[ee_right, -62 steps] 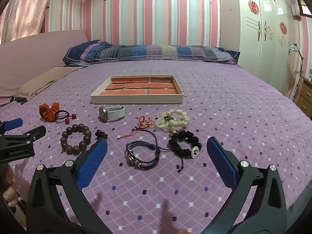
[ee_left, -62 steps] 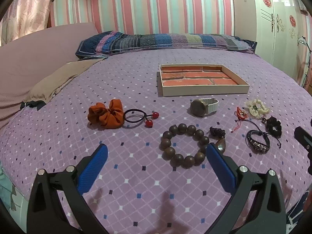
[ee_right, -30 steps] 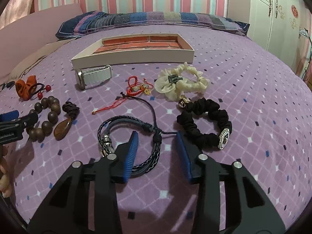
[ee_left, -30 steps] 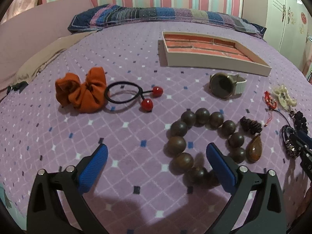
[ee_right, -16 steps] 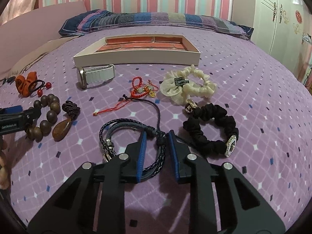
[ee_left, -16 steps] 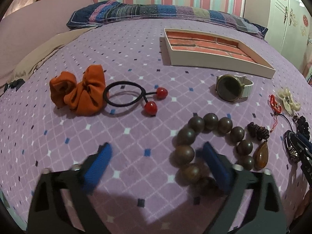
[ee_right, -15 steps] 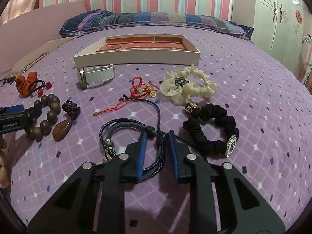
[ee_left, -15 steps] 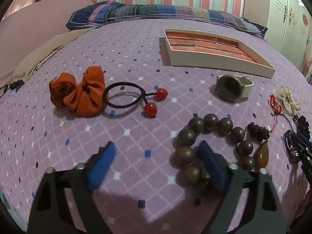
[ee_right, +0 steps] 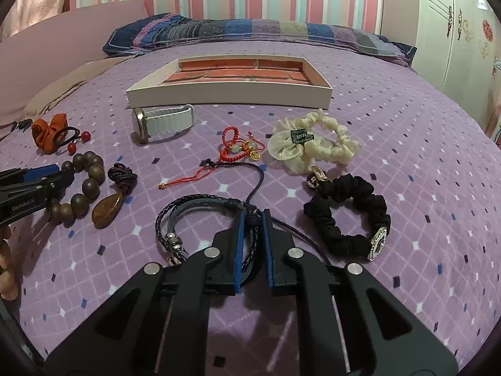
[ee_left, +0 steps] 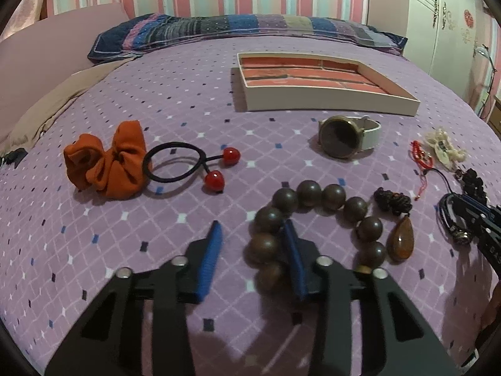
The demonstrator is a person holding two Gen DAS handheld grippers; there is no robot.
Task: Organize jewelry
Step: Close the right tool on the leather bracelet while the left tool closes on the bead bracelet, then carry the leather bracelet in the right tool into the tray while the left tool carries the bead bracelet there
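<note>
Two bracelets are being gripped on the purple bed (ee_right: 407, 144).

The right gripper (ee_right: 250, 216) is clamped on the braided bracelet (ee_right: 194, 206), near the black scrunchie (ee_right: 350, 210). The left gripper (ee_left: 250, 235) is closing, with the near beads of the bead bracelet (ee_left: 313, 219) between its jaws. The tray (ee_right: 228, 92) is seen beyond, past the watch (ee_right: 162, 122).

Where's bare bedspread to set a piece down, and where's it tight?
Free: the stretch between the orange scrunchie and the tray, and right of the black scrunchie. The tray itself looks empty. Crowded: the row from the wooden bead bracelet past the watch to the cream scrunchie.
</note>
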